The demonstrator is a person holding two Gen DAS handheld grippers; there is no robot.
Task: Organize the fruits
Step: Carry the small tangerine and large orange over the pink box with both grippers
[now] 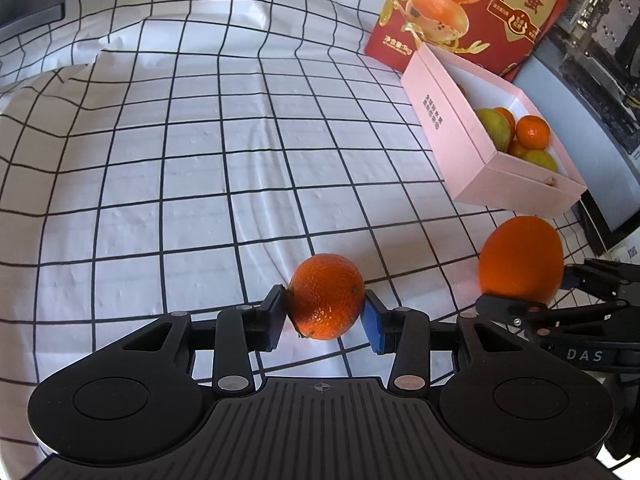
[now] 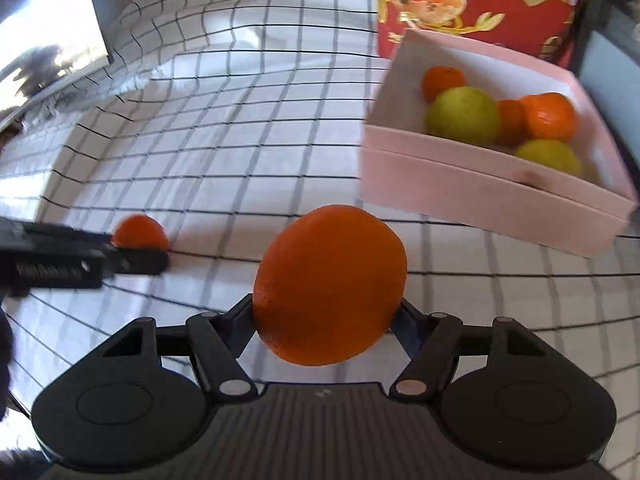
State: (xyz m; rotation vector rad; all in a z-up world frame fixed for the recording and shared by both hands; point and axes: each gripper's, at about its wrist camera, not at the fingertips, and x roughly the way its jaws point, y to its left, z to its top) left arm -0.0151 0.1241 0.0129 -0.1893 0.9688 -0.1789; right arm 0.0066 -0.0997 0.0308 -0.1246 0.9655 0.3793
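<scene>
The right gripper's fingertips are hidden behind the large orange in its own view. The left gripper is smeared by blur there, its printed label unreadable, and it covers the lower half of the small mandarin. The pink box wall conceals the lower fruits; how many lie inside cannot be told. The red carton is cut off by the top edge. A dark screen at upper left shows only a blurred reflection.
</scene>
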